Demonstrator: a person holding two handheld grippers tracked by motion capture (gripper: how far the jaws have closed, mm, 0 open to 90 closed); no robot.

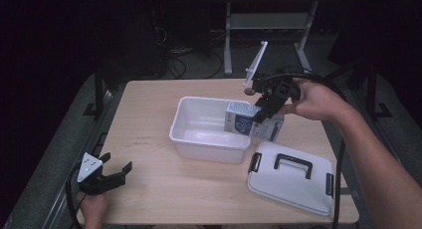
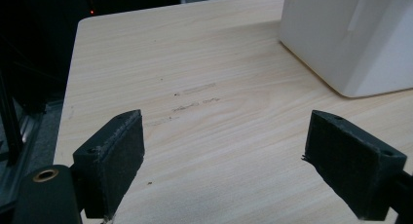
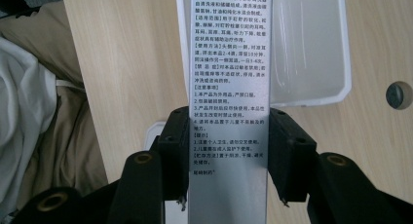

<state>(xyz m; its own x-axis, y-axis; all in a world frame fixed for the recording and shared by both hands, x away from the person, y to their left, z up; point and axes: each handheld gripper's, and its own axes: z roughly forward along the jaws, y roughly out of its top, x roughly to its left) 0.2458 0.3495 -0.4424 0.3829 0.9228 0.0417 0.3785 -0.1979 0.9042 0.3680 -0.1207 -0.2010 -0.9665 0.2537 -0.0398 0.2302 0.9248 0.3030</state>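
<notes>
The right tongs (image 1: 263, 105) are clamped on a small carton (image 1: 249, 122), one jaw pressing on each of its narrow sides. In the right gripper view the carton (image 3: 227, 87) runs straight away from the jaws, its printed face turned to the camera. The carton hangs over the near right corner of the white tub (image 1: 199, 139); its lower end seems to be just above the rim, partly inside and partly outside, but I cannot tell if it touches the rim. Beyond the carton, in the right gripper view, the empty floor of the tub (image 3: 311, 53) is visible.

The left tongs (image 1: 107, 176) rest far from the tub, at the near left corner of the bench (image 1: 149, 99). Their jaws stand wide apart and hold nothing, and in the left gripper view bare wood lies between them, with a wall of the tub (image 2: 350, 44) further ahead and to the right. The lid (image 1: 291, 176) with its black handle lies flat on the bench, on the near side of the right tongs and just beside the tub.

From here I think the main risk is the rim. If the carton goes down while it hangs across the edge, its lower corner may catch on the wall, and the carton may turn in the jaws or push the light tub, because nothing holds the tub. If the jaws let go too early, the carton may fall outside, onto the bench or the lid.
</notes>
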